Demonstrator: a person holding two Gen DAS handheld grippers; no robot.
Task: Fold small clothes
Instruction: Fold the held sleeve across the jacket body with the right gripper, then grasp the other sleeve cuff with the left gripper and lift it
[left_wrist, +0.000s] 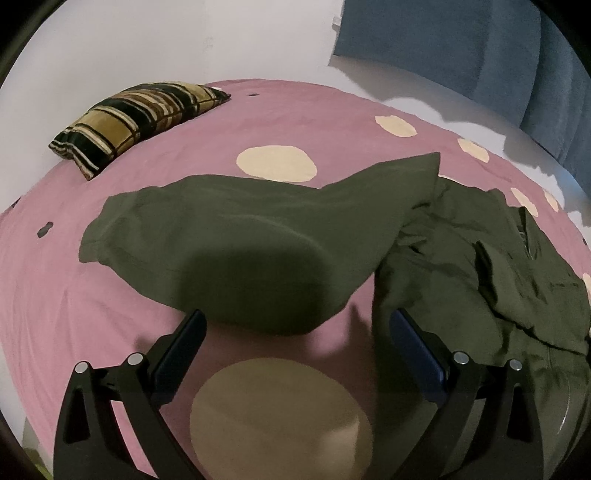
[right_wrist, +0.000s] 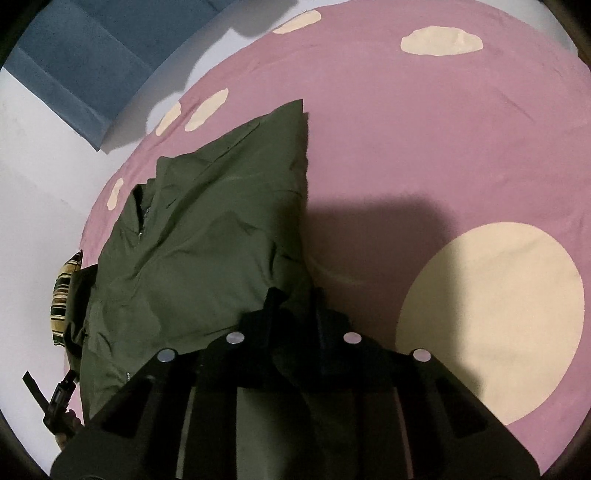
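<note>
Right tongs (right_wrist: 295, 295) pinch the green garment's (right_wrist: 207, 236) edge; left tongs (left_wrist: 295, 325) spread beside it.

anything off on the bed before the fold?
Nothing damaged or spilled. The green jacket lies rumpled rather than flat, one sleeve flung out sideways toward the striped pillow. The right claw is closed at the jacket's near edge; the left claw is open and empty.
</note>
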